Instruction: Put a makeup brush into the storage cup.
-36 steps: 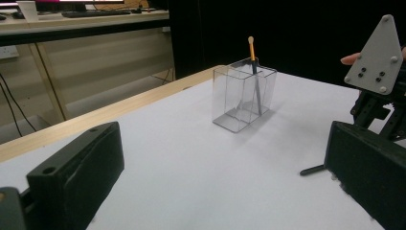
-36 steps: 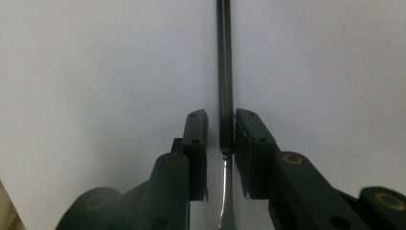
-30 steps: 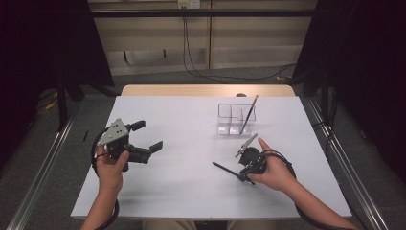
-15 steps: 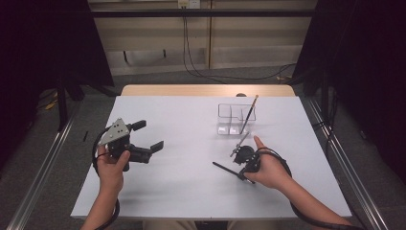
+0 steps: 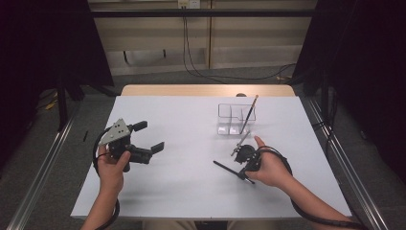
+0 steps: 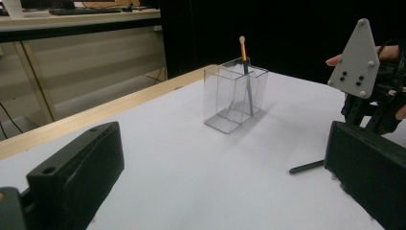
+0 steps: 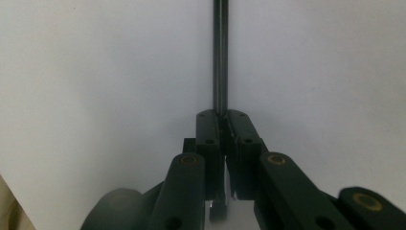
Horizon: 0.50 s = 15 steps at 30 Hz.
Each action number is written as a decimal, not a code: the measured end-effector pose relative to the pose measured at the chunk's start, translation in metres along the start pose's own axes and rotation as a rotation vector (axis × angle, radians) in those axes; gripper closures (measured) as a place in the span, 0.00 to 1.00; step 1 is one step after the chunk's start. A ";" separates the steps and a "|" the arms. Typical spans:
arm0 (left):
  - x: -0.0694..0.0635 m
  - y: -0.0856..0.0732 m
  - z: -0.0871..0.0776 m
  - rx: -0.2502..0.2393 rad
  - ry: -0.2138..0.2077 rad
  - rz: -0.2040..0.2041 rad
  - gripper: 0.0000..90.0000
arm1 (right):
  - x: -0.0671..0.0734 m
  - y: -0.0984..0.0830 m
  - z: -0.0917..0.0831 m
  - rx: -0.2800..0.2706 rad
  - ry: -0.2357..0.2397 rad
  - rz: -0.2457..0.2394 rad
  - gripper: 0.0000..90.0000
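Observation:
A thin dark brush [image 5: 224, 166] lies flat on the white table [image 5: 182, 201] at the front right. My right gripper [image 5: 239, 171] is shut on it and its jaws have just been closing. In the right gripper view the brush handle [image 7: 220, 57] runs straight out from between the pressed jaws of the right gripper [image 7: 223, 117]. My left gripper [image 5: 149, 136] hovers open over the left side, nothing between its jaws. The left gripper view shows the left gripper [image 6: 222, 148] facing the right gripper [image 6: 378, 105] and the brush's end [image 6: 306, 166].
A clear plastic holder with compartments [image 5: 230, 117] stands at the back right of the table, and a second brush [image 5: 249, 112] leans in it. The same holder [image 6: 225, 103] and brush [image 6: 245, 57] appear in the left gripper view. Metal rails run along both table sides.
The right hand has shifted slightly and its gripper has settled onto the lying brush. The left hand and gripper have stayed where they were.

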<state>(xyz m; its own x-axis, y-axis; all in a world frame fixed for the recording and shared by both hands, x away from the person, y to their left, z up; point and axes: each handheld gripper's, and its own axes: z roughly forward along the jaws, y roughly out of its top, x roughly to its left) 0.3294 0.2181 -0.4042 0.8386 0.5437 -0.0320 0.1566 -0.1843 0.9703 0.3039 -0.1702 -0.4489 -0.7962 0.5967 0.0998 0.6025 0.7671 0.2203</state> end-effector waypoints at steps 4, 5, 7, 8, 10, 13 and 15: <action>0.000 -0.001 0.001 0.008 -0.010 -0.004 0.00 | 0.000 -0.001 -0.001 -0.031 0.015 -0.009 0.94; 0.000 -0.001 0.001 0.008 -0.013 -0.006 0.00 | 0.000 0.000 -0.001 -0.039 0.025 -0.020 0.94; -0.001 -0.001 0.002 0.008 -0.020 -0.011 0.00 | 0.001 0.002 -0.003 -0.049 0.030 -0.025 0.94; 0.000 -0.001 0.002 0.009 -0.023 -0.012 0.00 | 0.001 0.003 -0.005 -0.051 0.031 -0.029 0.94; -0.001 -0.001 0.002 0.010 -0.033 -0.019 0.00 | 0.001 0.005 -0.007 -0.061 0.036 -0.045 0.94; -0.003 -0.001 0.004 0.013 -0.040 -0.016 0.00 | 0.002 0.009 -0.010 -0.063 0.044 -0.064 0.94; -0.004 0.000 0.004 0.017 -0.044 -0.016 0.00 | 0.002 0.012 -0.012 -0.076 0.045 -0.080 0.94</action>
<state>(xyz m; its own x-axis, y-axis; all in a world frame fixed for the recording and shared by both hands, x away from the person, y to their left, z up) 0.3287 0.2125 -0.4056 0.8583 0.5099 -0.0582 0.1782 -0.1897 0.9655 0.3087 -0.1624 -0.4343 -0.8444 0.5216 0.1224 0.5323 0.7909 0.3020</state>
